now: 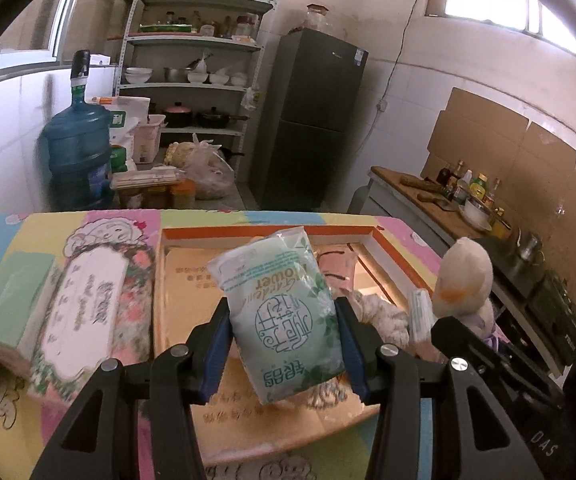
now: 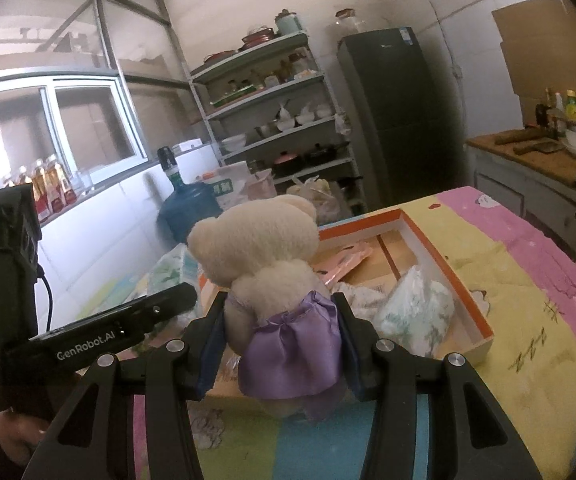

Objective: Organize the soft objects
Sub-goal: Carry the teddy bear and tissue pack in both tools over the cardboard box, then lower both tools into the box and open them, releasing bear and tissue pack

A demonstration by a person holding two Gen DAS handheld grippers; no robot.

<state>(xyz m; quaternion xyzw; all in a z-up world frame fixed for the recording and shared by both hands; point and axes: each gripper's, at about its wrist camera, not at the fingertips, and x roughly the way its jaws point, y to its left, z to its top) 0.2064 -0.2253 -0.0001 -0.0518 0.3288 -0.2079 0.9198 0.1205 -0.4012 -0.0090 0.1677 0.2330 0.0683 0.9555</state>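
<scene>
Holding the soft green-and-white plastic tissue pack [image 1: 284, 312] clamped in our left gripper [image 1: 284, 344] above the shallow orange-rimmed cardboard box [image 1: 387, 240], we grip the cream plush bear in a purple skirt [image 2: 272, 272] with our right gripper [image 2: 280, 344], probably to drop both inside.

Pastel patchwork cloth, orange-rimmed box, pale soft things

The tablecloth [image 1: 88, 432] is blocked in pink, yellow, green and blue with cartoon outlines. The box [image 1: 391, 252] at frame centre has an orange rim and white walls. The tissue pack [image 1: 284, 312] is pale green and white with green print; the blue-padded left gripper [image 1: 284, 346] flanks it. The teddy bear [image 2: 256, 248] is cream, its skirt shiny lilac.
</scene>
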